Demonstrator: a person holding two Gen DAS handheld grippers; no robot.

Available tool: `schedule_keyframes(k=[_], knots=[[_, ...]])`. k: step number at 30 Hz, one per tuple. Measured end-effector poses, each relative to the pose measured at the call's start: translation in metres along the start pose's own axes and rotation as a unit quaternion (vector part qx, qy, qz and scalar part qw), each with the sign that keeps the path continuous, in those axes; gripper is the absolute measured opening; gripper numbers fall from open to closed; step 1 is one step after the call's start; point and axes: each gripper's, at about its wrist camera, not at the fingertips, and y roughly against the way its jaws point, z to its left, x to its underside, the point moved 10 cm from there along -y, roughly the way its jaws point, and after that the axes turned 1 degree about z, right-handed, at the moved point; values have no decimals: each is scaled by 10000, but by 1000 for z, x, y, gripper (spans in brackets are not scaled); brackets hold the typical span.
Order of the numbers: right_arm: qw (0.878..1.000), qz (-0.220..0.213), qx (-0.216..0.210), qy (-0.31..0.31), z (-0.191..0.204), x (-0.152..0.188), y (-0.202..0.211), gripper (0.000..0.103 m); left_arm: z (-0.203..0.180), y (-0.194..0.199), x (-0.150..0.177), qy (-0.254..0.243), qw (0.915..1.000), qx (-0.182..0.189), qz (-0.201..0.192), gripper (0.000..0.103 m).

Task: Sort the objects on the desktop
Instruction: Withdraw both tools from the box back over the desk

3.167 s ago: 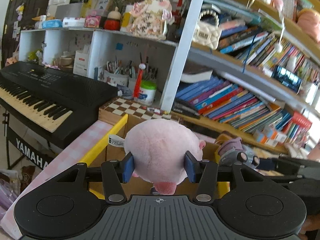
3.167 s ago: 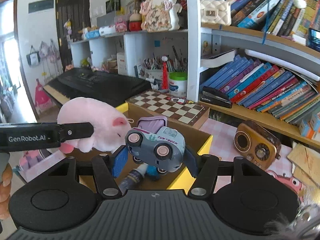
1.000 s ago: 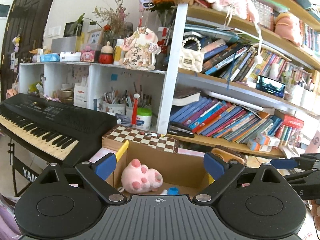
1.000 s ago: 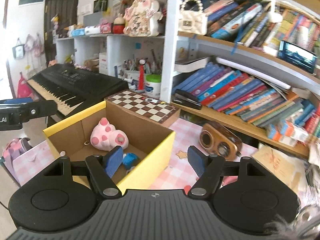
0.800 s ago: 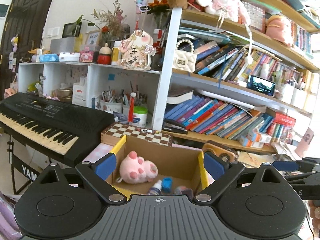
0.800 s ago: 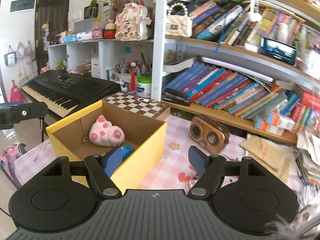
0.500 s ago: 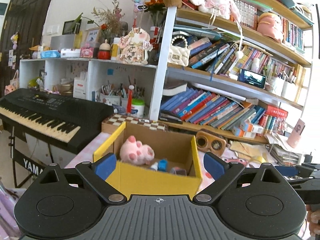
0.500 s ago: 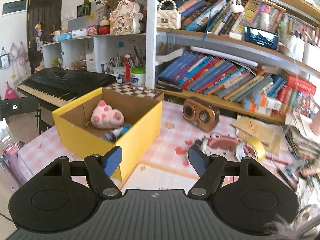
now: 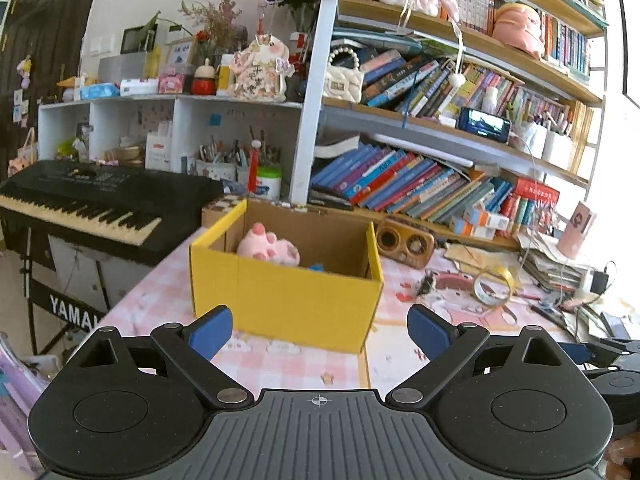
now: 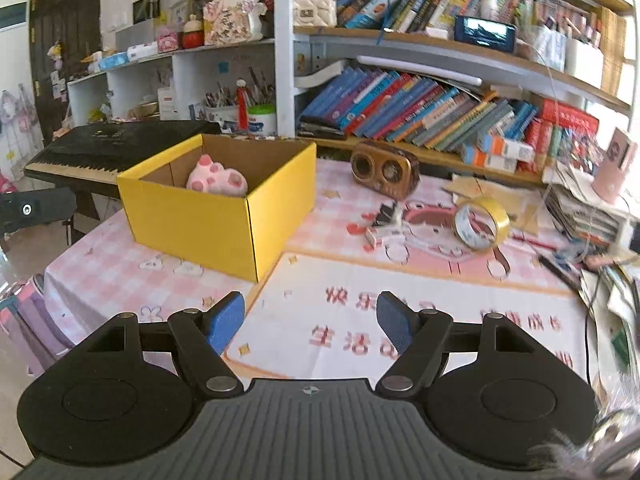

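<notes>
Left gripper (image 9: 318,326): jaws spread wide, blue pads bare, nothing between them. Right gripper (image 10: 310,322): jaws likewise apart and empty, poised above the printed mat (image 10: 400,320).

Yellow box (image 9: 286,294): open-topped cardboard, standing on the pink checked tablecloth (image 9: 280,364); at 12 o'clock from the left gripper, just beyond the pad tips, near wall facing the camera. In the right wrist view, same box (image 10: 200,220) at 10 to 11 o'clock from the right gripper, apart from it, one corner turned toward the lens.

Pink plush (image 9: 268,246): lying inside the box against the far-left wall, paw soles showing; at 12 o'clock from the left gripper, (image 10: 216,178) at 11 o'clock from the right. Small blue item (image 9: 317,267) beside it in the box, mostly hidden by the near wall; kind not discernible.

Loose on the table, outside the box: brown retro radio (image 10: 384,174) at 12 to 1 o'clock from the right gripper, near the shelf edge; tape roll (image 10: 482,222) at 1 o'clock, tilted on edge; small binder clip (image 10: 386,216) at 12 o'clock, between radio and mat. All well apart from both grippers.

Black keyboard (image 9: 92,204): off the table's left side, at 10 o'clock from the left gripper.
</notes>
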Motion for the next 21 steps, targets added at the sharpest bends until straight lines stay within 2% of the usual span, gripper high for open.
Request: schedule_keyframes(k=[5, 14, 21], knots=[[9999, 107, 111, -65, 0, 18, 6, 71, -7, 3, 19, -50, 9998, 67, 185, 96], [9986, 225, 396, -283, -14, 41, 12, 72, -23, -2, 39, -421, 9981, 141, 430, 96], [9979, 249, 470, -366, -24, 42, 10, 72, -34, -10, 43, -553, 9969, 178, 536, 96]])
